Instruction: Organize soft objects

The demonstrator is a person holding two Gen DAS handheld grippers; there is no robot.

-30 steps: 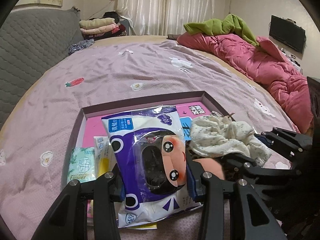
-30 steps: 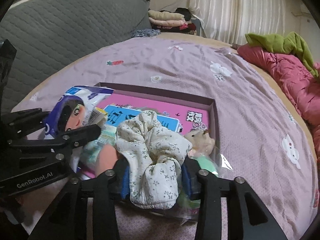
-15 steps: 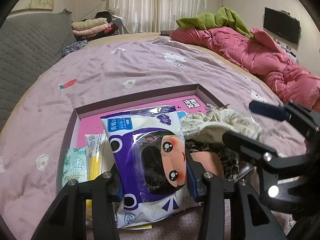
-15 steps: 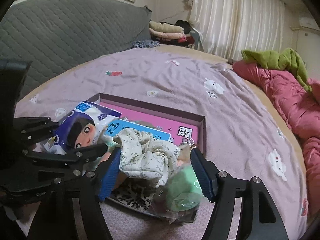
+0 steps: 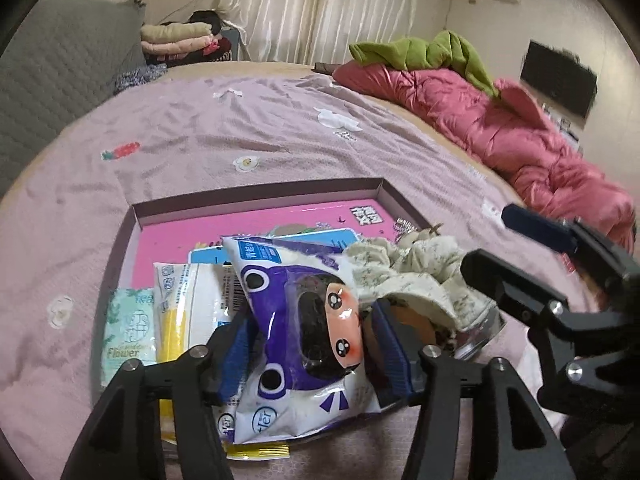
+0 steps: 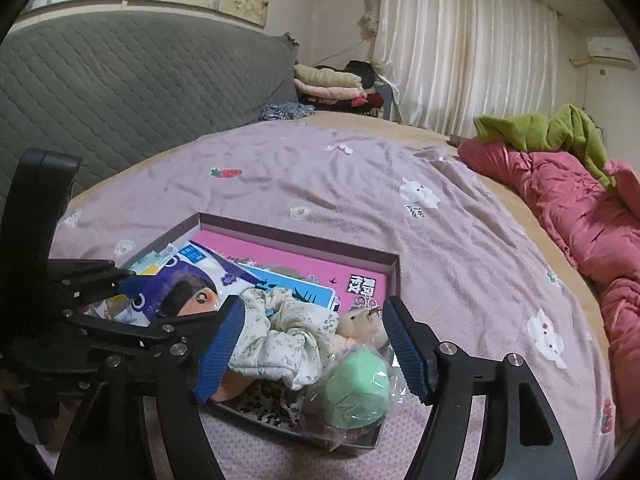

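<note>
A shallow box (image 5: 256, 194) with a pink inside lies on the purple bedspread. My left gripper (image 5: 314, 354) has its jaws opening. The purple tissue pack (image 5: 304, 328) with a cartoon face lies loose between its blue pads, resting on the box. My right gripper (image 6: 312, 348) is also opening, wide around the floral scrunchie (image 6: 280, 336). The scrunchie rests on the pile in the box and the pads do not press it. A green plush ball in a clear bag (image 6: 356, 388) and a small plush toy (image 6: 356, 320) sit at the box's near right corner.
A green tissue pack (image 5: 128, 332) and a yellow-and-white pack (image 5: 180, 308) lie at the box's left side. A pink quilt (image 5: 500, 132) with a green garment (image 5: 424, 52) lines the bed's right. A grey padded headboard (image 6: 140, 80) and folded clothes (image 5: 180, 38) stand behind.
Both grippers have gone from shut to open. The right let go of the scrunchie and rose a little; the left let go of the tissue pack, which now lies in the box.
</note>
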